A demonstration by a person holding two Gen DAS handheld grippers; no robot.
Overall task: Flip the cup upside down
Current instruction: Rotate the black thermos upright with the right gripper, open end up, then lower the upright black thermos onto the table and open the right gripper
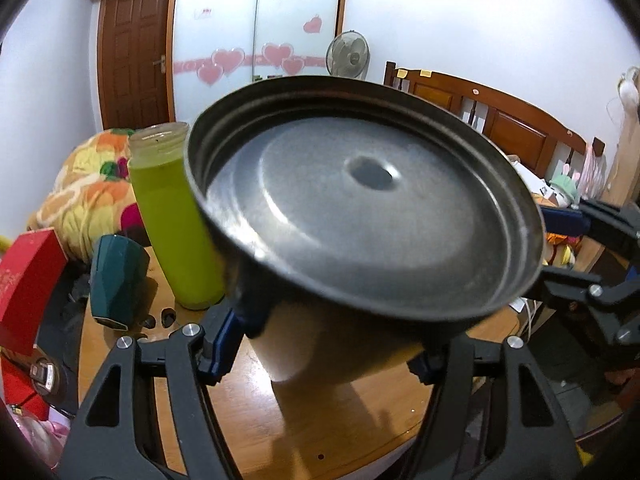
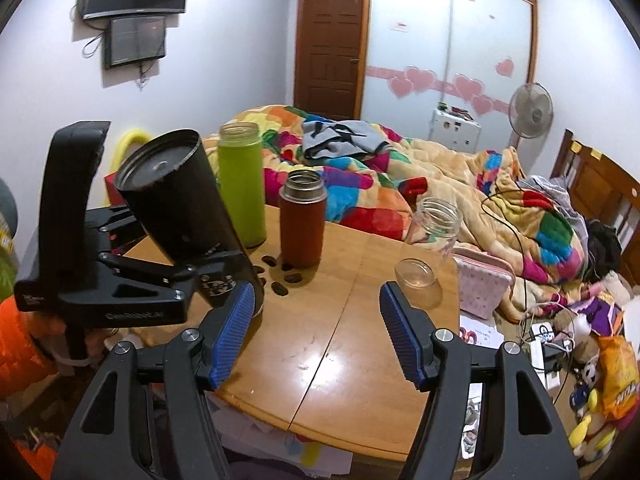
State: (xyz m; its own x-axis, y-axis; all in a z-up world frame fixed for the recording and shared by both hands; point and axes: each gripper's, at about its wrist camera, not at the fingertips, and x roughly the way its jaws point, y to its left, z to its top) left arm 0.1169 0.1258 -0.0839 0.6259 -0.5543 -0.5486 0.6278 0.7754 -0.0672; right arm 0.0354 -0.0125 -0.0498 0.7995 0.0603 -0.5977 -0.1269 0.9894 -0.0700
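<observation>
cup axis: we see the black cup (image 2: 180, 196) tilted, base toward 11 o'clock, rim low over the table (image 2: 340, 320).
left gripper (image 1: 328, 328): pinching the cup.
right gripper (image 2: 318, 332): fingers spread, empty, farther off.

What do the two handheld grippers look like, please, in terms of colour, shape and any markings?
Both are matte black plastic with triangular cut-outs in the linkage arms and silver pivot bolts. The right gripper has fingers faced with ribbed blue pads. Seen from the right wrist view, the left gripper has a tall black body bearing faint embossed lettering and a small white label. No cables show on them.
</observation>
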